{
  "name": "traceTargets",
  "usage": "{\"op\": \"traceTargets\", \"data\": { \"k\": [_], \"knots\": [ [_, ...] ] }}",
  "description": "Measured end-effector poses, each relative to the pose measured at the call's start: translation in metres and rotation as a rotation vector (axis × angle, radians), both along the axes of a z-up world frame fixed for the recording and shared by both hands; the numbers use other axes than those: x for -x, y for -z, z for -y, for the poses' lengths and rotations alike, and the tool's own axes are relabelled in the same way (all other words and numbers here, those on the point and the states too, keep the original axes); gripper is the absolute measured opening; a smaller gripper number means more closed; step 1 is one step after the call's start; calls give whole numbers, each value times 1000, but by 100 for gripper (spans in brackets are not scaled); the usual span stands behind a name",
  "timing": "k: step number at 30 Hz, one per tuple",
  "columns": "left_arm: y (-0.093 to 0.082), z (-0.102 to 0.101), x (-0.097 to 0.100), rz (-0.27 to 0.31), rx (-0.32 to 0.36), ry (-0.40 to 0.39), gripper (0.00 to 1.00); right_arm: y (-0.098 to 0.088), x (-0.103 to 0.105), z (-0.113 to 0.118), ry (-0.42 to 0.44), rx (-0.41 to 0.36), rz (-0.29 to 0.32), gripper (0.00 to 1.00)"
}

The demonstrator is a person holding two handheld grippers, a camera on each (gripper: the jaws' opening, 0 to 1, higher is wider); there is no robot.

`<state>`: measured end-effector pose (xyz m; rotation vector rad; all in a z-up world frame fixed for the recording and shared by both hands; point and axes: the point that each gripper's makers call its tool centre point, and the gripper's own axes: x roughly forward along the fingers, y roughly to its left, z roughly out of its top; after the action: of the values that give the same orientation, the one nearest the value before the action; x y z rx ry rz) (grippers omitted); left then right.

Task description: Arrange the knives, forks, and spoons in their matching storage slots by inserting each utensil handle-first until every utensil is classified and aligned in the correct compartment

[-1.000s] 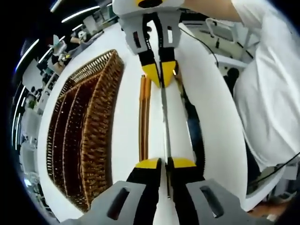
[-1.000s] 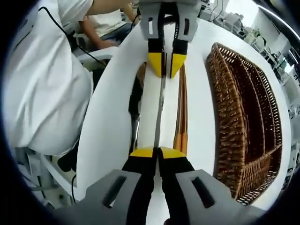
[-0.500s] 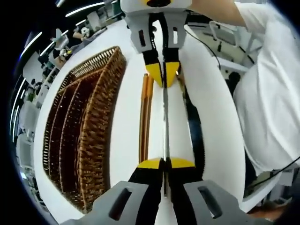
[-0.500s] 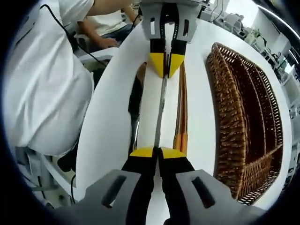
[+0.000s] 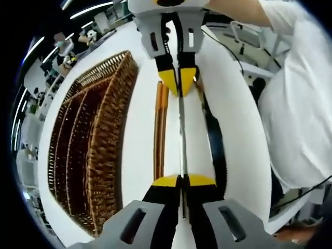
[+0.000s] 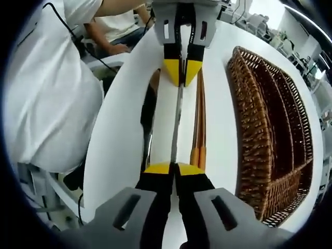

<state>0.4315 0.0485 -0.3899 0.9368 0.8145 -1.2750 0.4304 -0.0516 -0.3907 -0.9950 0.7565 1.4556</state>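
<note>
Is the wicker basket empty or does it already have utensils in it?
Empty as far as shown: the basket's slots are bare wicker; the utensils lie beside it on the table.

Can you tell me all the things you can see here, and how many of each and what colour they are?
Utensil: one, thin and silvery, held off the table by its two ends.
Wooden-handled utensils: two, orange-brown, lying side by side on the table, between the held utensil and the basket.
Dark utensil: at least one, black, on the table on the other side of the held utensil.
Basket: one, brown wicker, with long compartments, on the table.
Table: one, white.
Left gripper: one, yellow tips, shut on one end of the silvery utensil.
Right gripper: one, yellow tips, shut on the other end.
Person: white clothing, beside the table.
</note>
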Motion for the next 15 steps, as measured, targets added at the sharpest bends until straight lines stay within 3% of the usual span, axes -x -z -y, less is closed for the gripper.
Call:
{"op": "traceTargets", "data": {
  "k": [7, 15],
  "knots": [
    [-6, -1, -2, -7, -3, -9, 2, -11, -2, -1, 1, -1, 9, 1],
    [-26, -4, -6, -5, 5, -16, 2, -30, -8, -4, 0, -12, 32, 1]
  ]
}}
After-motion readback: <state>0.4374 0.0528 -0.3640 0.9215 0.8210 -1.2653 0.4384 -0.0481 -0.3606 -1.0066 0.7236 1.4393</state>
